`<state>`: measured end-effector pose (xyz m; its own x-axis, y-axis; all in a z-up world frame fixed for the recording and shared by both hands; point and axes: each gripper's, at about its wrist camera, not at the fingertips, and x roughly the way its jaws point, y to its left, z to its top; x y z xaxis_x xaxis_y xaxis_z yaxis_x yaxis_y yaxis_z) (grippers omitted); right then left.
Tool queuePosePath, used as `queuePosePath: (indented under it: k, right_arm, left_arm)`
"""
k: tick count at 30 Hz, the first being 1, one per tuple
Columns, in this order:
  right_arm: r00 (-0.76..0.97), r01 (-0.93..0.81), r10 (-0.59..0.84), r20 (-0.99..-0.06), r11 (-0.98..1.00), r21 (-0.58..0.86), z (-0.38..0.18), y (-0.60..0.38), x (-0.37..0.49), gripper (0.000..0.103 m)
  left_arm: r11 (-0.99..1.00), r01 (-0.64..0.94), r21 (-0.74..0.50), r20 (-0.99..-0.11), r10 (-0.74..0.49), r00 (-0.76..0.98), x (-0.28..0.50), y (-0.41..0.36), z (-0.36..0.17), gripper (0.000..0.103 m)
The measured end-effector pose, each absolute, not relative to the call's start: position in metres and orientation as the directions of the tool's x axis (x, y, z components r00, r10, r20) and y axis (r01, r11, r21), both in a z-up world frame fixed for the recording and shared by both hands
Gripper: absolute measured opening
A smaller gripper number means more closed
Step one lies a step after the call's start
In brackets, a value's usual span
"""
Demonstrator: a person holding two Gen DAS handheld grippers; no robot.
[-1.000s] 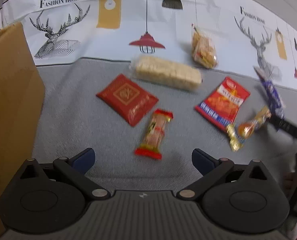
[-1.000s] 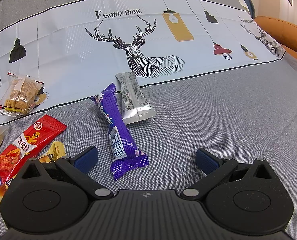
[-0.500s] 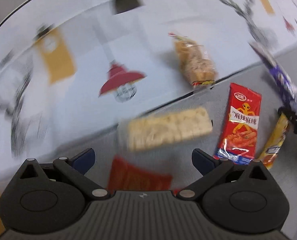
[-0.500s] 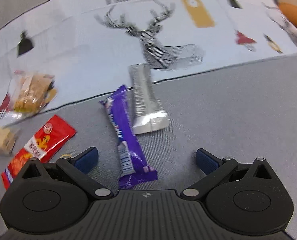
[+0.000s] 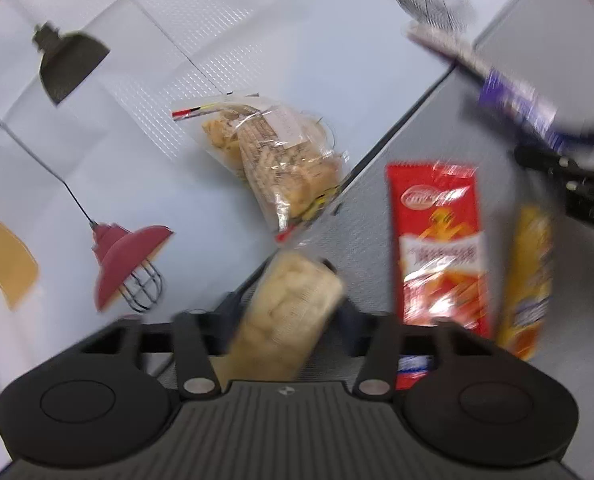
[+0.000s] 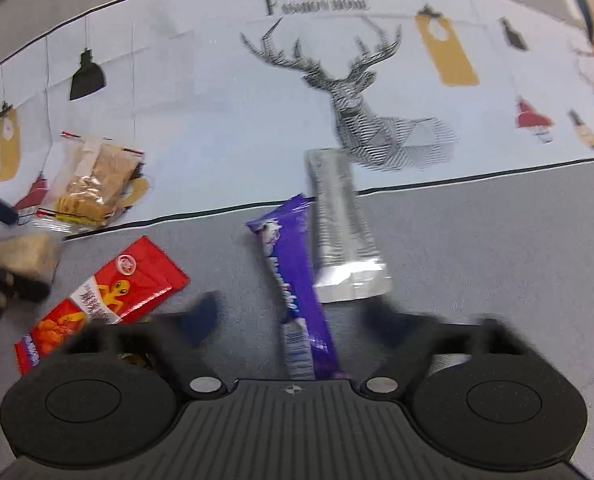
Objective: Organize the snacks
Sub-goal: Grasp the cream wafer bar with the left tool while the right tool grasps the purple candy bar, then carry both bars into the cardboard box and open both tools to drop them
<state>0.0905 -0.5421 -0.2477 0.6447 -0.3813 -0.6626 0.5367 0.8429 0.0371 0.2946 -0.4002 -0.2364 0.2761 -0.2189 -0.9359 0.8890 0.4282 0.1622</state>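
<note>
Now, left gripper (image 5: 285,312): jaws drawn in on the pale cracker pack (image 5: 287,320), which sits between them at the cloth's edge.
Right gripper (image 6: 293,320): jaws partly apart, blurred, straddling the purple bar (image 6: 297,292) without touching it.
Silver packet (image 6: 343,228): touching the purple bar's right side.
Red snack bag (image 5: 441,248): on the grey surface, beside a yellow packet (image 5: 529,280).
Clear biscuit bag (image 5: 277,156): on the white printed cloth (image 5: 257,32).

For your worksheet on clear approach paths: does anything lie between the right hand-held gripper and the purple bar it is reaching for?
Nothing visible does. The purple bar already lies between the open fingers of the right hand-held gripper. The silver packet lies right beside it, close to the right finger.
</note>
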Motion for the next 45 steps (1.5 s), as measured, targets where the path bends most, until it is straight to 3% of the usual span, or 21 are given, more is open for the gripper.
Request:
queuePosePath:
  k: [1, 4, 9, 16, 25, 37, 45]
  right_arm:
    - [0.635, 0.555, -0.402, -0.66, 0.831, 0.028, -0.246, -0.541, 0.087, 0.02]
    - [0.643, 0.603, -0.376, -0.667, 0.786, 0.139, -0.243, -0.546, 0.072, 0.015]
    - [0.724, 0.6, -0.397, -0.563, 0.766, 0.232, -0.219, -0.54, 0.043, 0.014]
    - [0.807, 0.553, -0.407, -0.427, 0.775, 0.306, -0.152, -0.507, 0.001, 0.014]
    - [0.898, 0.402, -0.29, -0.331, 0.847, 0.349, -0.083, -0.383, -0.076, 0.014]
    - [0.906, 0.093, 0.067, -0.419, 0.932, 0.351, -0.043, -0.193, -0.164, 0.014]
    - [0.887, -0.047, 0.159, -0.434, 0.965, 0.257, -0.03, -0.121, -0.184, 0.014]
  left_arm:
    - [0.443, 0.882, 0.164, -0.933, -0.219, 0.284, 0.293, -0.399, -0.234, 0.039]
    - [0.475, 0.868, 0.144, -0.917, -0.267, 0.297, 0.283, -0.388, -0.219, 0.039]
    - [0.554, 0.827, 0.094, -0.891, -0.323, 0.318, 0.27, -0.359, -0.183, 0.039]
    - [0.643, 0.766, -0.011, -0.802, -0.464, 0.377, 0.219, -0.296, -0.091, 0.039]
    - [0.736, 0.669, -0.107, -0.713, -0.526, 0.464, 0.101, -0.149, 0.0, 0.039]
    - [0.839, 0.525, -0.14, -0.69, -0.464, 0.556, -0.027, 0.025, 0.011, 0.039]
    - [0.887, 0.447, -0.116, -0.707, -0.39, 0.59, -0.07, 0.09, -0.005, 0.039]
